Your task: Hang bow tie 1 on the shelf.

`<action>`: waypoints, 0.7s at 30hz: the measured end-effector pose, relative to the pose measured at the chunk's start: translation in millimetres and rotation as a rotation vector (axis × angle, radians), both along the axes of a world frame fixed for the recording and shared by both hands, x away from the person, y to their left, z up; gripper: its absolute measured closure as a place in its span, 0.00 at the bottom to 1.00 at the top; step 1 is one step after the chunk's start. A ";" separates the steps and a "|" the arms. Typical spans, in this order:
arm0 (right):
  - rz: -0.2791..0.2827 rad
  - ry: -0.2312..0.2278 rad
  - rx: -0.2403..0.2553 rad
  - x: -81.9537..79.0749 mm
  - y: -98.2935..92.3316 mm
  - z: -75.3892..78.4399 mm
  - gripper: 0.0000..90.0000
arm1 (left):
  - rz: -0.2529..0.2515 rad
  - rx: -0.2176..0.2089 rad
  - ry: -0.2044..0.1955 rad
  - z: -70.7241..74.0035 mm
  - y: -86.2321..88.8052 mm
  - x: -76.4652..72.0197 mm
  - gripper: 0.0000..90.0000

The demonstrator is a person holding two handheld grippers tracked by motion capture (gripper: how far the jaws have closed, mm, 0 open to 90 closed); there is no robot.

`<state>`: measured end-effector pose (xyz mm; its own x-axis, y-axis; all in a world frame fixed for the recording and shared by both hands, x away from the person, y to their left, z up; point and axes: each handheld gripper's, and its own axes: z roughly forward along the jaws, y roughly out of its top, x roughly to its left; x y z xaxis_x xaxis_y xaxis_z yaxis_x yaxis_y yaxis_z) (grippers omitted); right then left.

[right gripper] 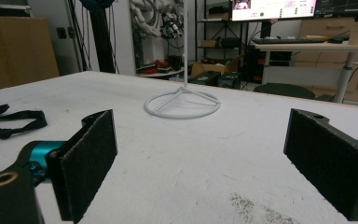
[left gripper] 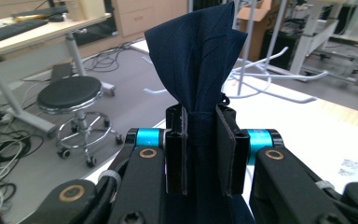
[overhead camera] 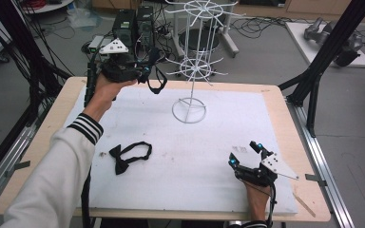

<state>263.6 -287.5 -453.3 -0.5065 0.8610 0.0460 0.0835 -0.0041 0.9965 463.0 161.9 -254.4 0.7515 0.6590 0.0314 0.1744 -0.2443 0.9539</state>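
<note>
Two bow ties were in play at this moment, and one of them was already off the table. Nearest the person, the right gripper (overhead camera: 245,154) rested low on the white table mat (overhead camera: 209,142) at the right front; in the right gripper view its pads stood wide apart with nothing but bare mat between them, so it was released and idle. A little farther in, at the left front of the mat, a black bow tie (overhead camera: 128,156) lay flat with its strap looped out beside it, apart from both grippers. Beyond that, the left gripper (overhead camera: 145,73) was raised over the far left corner of the table, clenched on a dark navy bow tie (left gripper: 198,60); the pads pinched the cloth at its gathered middle, and its strap hung in a loop below. Farthest along the mat stood the white wire display rack (overhead camera: 195,66), its ring base on the mat and its short arms spreading just to the right of the held tie.

By my judgement the step in hand was hanging the navy tie. The next move called for carrying the dangling loop across to a rack arm, slipping it over the tip, and only then loosening the grip.
</note>
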 end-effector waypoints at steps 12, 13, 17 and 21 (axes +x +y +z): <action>0.001 0.002 0.002 0.1 -0.1 0.0 0.10 | 0.063 0.018 0.006 -5.1 -9.2 5.1 0.84; 0.001 0.003 0.002 0.1 -0.2 0.0 0.10 | 0.065 0.018 0.007 -5.6 -9.8 5.7 0.83; 0.000 0.005 0.004 0.1 -0.2 0.0 0.10 | 0.072 0.018 0.010 -6.6 -12.7 8.5 0.84; 0.002 0.006 0.005 0.3 -0.5 0.1 0.10 | 0.073 0.013 0.011 -7.0 -17.4 10.6 0.84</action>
